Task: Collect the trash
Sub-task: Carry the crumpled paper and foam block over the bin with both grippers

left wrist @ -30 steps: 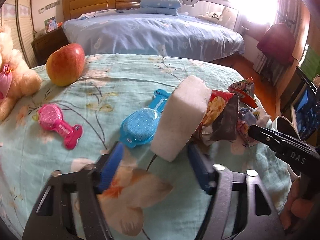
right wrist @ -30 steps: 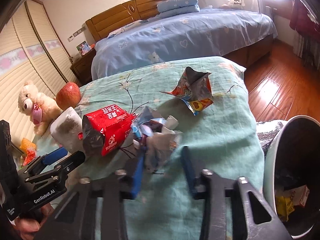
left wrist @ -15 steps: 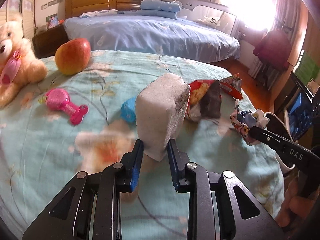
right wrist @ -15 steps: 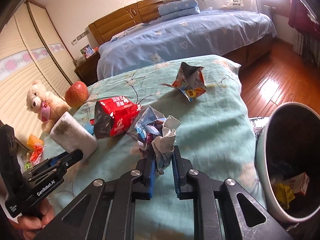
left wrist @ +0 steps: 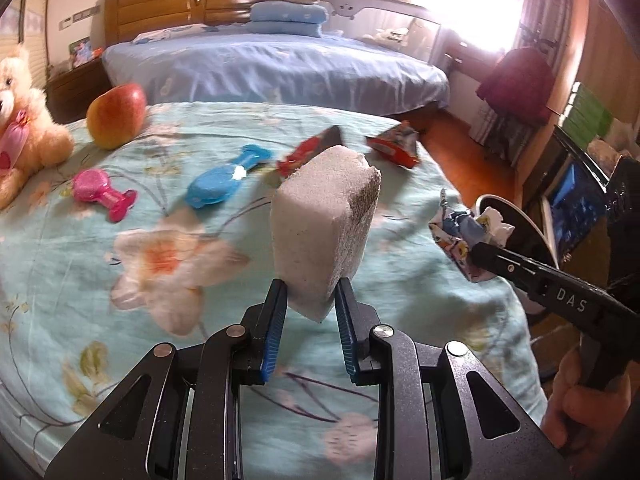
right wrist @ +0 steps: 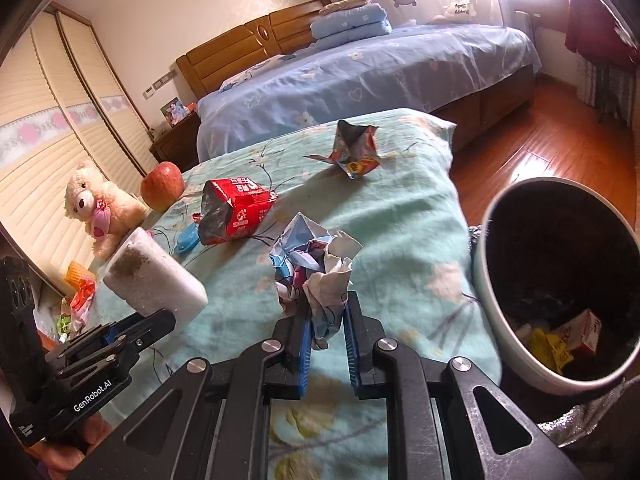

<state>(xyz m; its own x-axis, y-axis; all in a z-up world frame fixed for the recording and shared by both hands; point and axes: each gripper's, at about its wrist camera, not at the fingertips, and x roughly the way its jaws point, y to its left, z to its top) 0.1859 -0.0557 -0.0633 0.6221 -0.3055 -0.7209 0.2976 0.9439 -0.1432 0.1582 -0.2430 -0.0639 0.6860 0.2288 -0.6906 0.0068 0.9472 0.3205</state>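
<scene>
My left gripper [left wrist: 307,295] is shut on a white foam block [left wrist: 325,228] and holds it above the floral bedspread [left wrist: 100,280]. The block also shows in the right wrist view [right wrist: 154,280]. My right gripper [right wrist: 325,311] is shut on a crumpled wad of wrappers and tissue [right wrist: 316,268], lifted off the cover; the wad also shows in the left wrist view [left wrist: 468,232]. A red snack bag [right wrist: 232,210] and an opened foil wrapper [right wrist: 352,150] lie on the bedspread. A trash bin [right wrist: 516,344] with trash inside stands right of the bed.
An apple [left wrist: 116,115], a teddy bear [left wrist: 20,120], a pink toy [left wrist: 102,194] and a blue toy [left wrist: 224,182] lie on the bedspread. A blue-covered bed [right wrist: 380,76] stands behind. Wooden floor [right wrist: 552,132] lies to the right.
Both grippers closed from open: the left on the foam block, the right on the wrapper wad. Both then lifted their loads off the bedspread and drew back toward the bin side.
</scene>
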